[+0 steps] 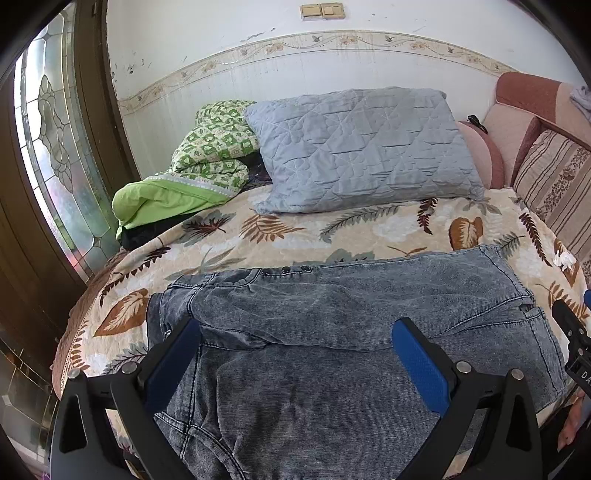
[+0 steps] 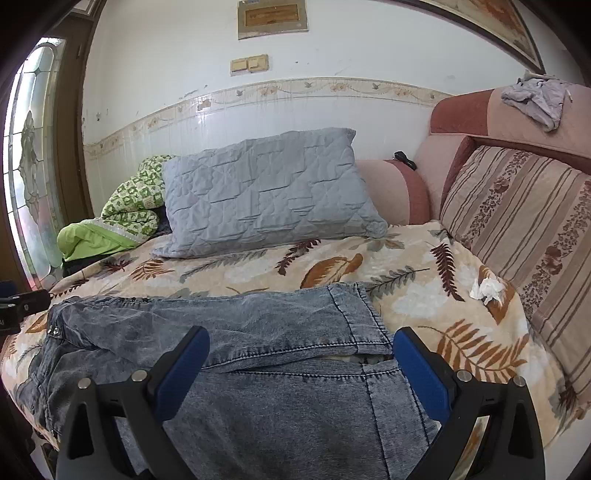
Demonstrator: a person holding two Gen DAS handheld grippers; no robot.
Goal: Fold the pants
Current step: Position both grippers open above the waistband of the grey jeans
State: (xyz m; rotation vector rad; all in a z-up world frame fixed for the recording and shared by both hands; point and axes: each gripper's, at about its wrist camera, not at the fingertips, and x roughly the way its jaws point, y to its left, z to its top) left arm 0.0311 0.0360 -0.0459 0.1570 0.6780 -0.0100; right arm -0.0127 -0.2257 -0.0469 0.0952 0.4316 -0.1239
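One pair of pants [image 1: 332, 332] lies on the bed, with three dark snap buttons [image 1: 284, 270] showing in a row at its far edge. Two grippers are in sight, the left gripper [image 1: 295, 343] and the right gripper [image 2: 301, 354], each with two blue fingers spread wide over the pants. Beyond the pants sits one grey pillow [image 1: 365, 147]. Left of the pillow is one green quilt [image 1: 207, 158]. Right of the pillow stands one striped cushion [image 2: 517, 221], with one crumpled tissue [image 2: 485, 290] below it. Above the pillow, the wall carries one double light switch [image 1: 322, 11] and one framed plaque [image 2: 272, 18]. One lilac cloth [image 2: 535, 98] lies above the cushion.
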